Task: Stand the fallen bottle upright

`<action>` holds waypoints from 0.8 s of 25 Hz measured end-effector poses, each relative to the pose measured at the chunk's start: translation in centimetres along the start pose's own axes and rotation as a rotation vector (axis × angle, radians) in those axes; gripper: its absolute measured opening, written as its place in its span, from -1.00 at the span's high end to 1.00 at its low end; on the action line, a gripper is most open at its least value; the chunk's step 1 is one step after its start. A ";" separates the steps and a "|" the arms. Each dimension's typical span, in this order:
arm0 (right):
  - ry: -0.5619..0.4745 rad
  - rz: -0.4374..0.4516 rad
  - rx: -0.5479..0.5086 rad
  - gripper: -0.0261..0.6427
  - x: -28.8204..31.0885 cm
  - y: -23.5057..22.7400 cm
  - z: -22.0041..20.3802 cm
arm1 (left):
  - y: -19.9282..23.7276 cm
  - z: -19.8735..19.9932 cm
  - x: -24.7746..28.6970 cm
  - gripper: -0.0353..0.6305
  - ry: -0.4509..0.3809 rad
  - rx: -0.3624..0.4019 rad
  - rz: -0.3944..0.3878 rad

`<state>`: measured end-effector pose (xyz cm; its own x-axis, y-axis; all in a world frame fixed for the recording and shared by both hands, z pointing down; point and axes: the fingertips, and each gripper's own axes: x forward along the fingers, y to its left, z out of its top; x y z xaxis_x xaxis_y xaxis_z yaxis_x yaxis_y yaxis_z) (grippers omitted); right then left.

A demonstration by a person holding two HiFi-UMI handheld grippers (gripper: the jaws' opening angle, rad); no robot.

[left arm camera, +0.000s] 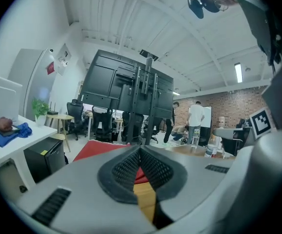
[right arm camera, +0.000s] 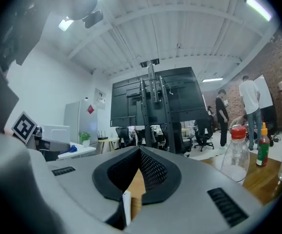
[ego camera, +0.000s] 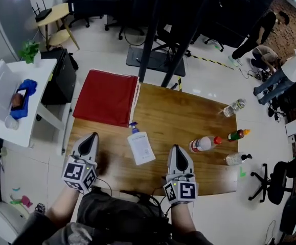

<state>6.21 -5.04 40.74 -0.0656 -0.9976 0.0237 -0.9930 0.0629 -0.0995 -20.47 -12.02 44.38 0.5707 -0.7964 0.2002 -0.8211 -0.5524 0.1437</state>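
Note:
A white pump bottle point(ego camera: 140, 147) with a blue nozzle lies flat on the wooden table point(ego camera: 188, 111), near its middle. My left gripper point(ego camera: 92, 136) hovers over the table's left front part, left of that bottle, shut and holding nothing point(left arm camera: 141, 150). Just right of the white bottle is my right gripper point(ego camera: 176, 149), which is also shut and empty point(right arm camera: 141, 151). A clear bottle with a red cap point(ego camera: 204, 144) stands upright a little ahead and to the right of it point(right arm camera: 234, 152). The white bottle shows in neither gripper view.
A red cloth point(ego camera: 107, 96) hangs over the table's far left corner. Near the right edge are a sauce bottle point(ego camera: 238, 135), a clear black-capped bottle point(ego camera: 237, 158) and another clear bottle point(ego camera: 234, 107). A black stand point(ego camera: 158, 60) rises behind the table. People point(ego camera: 270, 60) are at the far right.

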 end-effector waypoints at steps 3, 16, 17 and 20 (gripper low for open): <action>0.001 0.041 0.003 0.92 -1.6 -2.5 -0.2 | -3.5 -0.4 0.1 0.86 -0.007 -0.001 0.041; -0.010 0.131 -0.001 0.92 -11.6 -15.2 0.6 | -18.6 -1.4 0.5 0.86 -0.035 0.031 0.130; -0.005 0.130 0.000 0.92 -12.1 -16.1 0.5 | -19.5 -1.3 0.7 0.86 -0.036 0.043 0.127; 0.009 0.124 -0.002 0.92 -13.0 -18.2 0.6 | -21.5 -0.9 1.2 0.86 -0.041 0.062 0.117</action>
<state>25.17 6.73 41.60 -0.1886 -0.9818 0.0205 -0.9775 0.1857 -0.1002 -2.11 -0.84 42.37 0.4712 -0.8651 0.1719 -0.8816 -0.4680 0.0610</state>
